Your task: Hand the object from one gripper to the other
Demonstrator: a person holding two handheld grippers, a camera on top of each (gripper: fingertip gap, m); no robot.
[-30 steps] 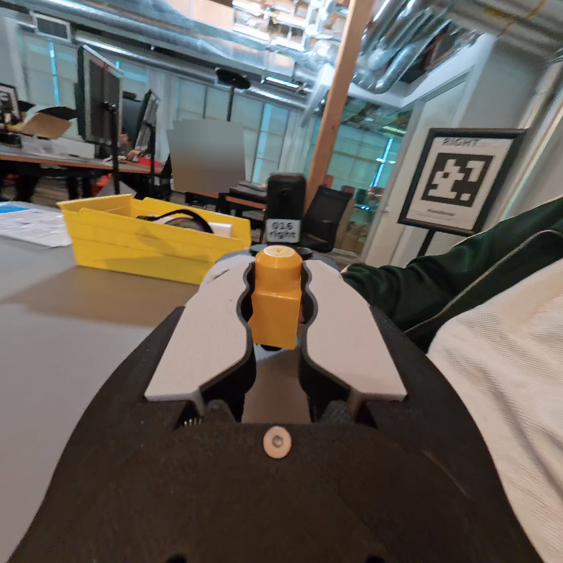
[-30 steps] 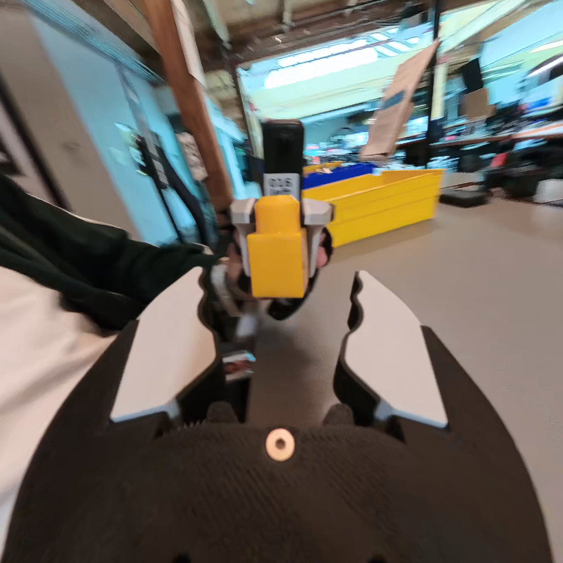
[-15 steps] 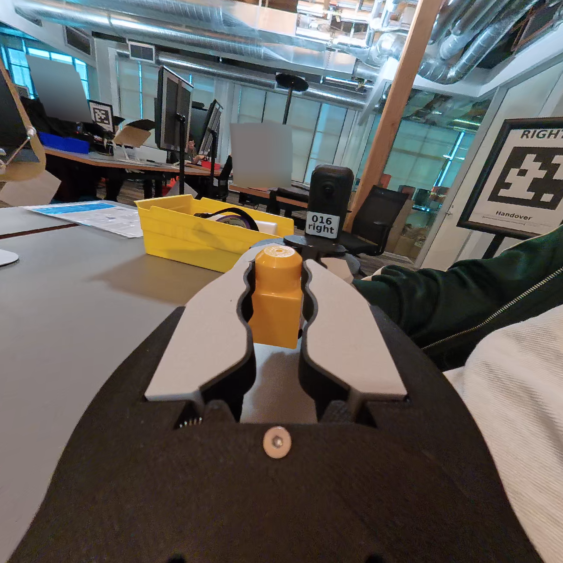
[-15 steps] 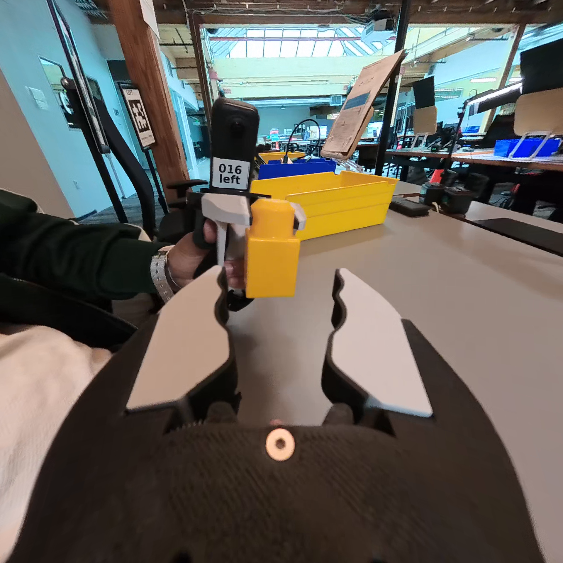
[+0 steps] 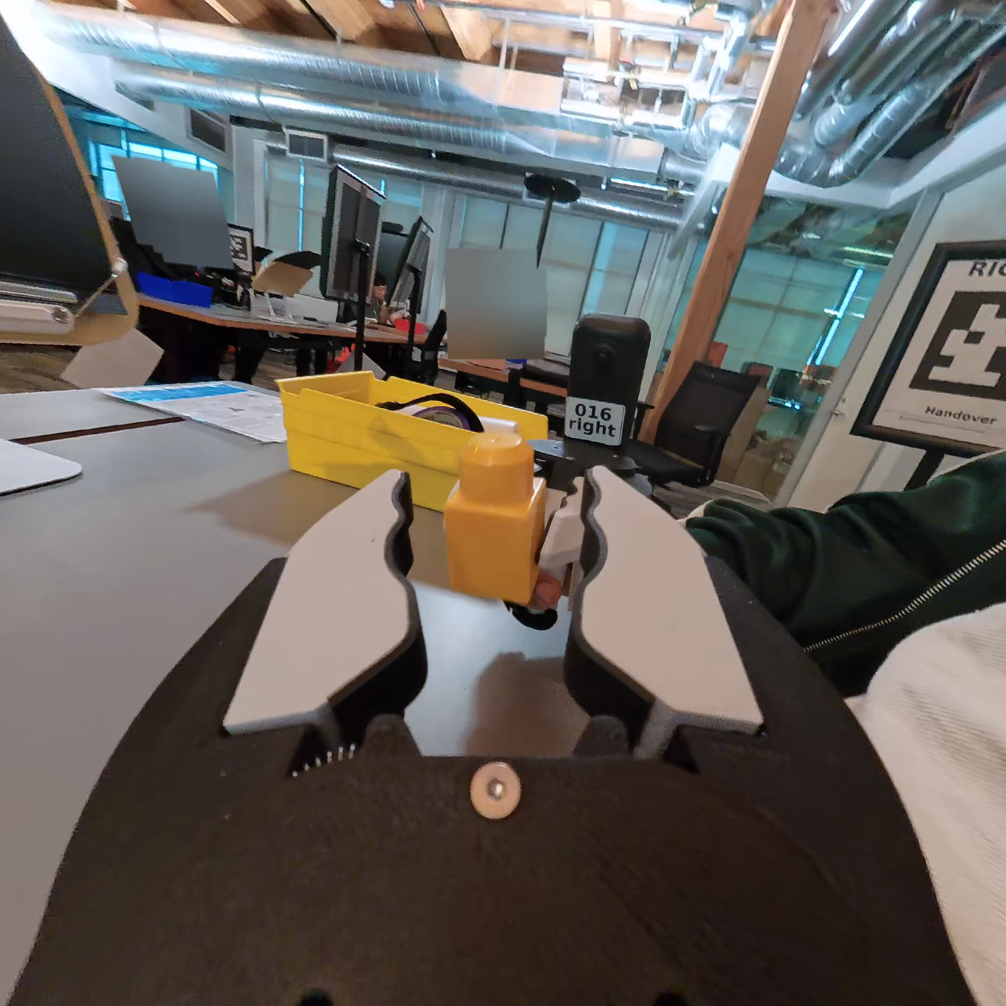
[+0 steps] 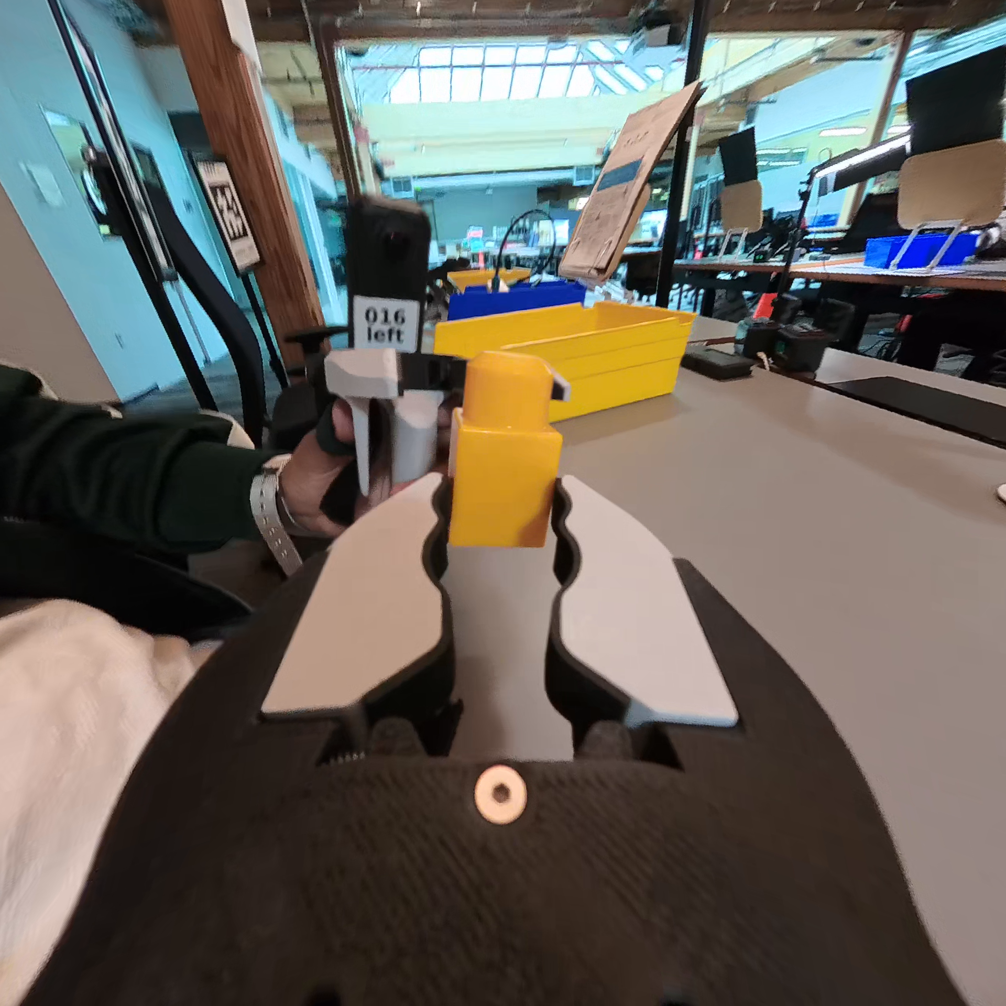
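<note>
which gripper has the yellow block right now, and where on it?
Right gripper holds the yellow block, fingers on the two sides of its square lower body. Left gripper is open, holding nothing.

Grey fingers [image 5: 337,599], black mount (one screw), green sleeve [image 5: 849,560]

Grey table [image 5: 136,544] under my claws, matte top, w/ a dark seam line running across it at far left in left wrist view. Directly on it: yellow bin [image 5: 370,452] at the far side, open top, some stuff inside incl. a dark-rimmed roll, can't tell more. Printed paper sheet [image 5: 207,405] lies flat just left of the bin. A pale rounded flat thing [image 5: 32,468] sits at the left edge, partly cut off. In right wrist view, a yellow bin [image 6: 571,348] again, a small black device [image 6: 718,363] just right of it, and a flat black mat [image 6: 925,405] further right.
</note>
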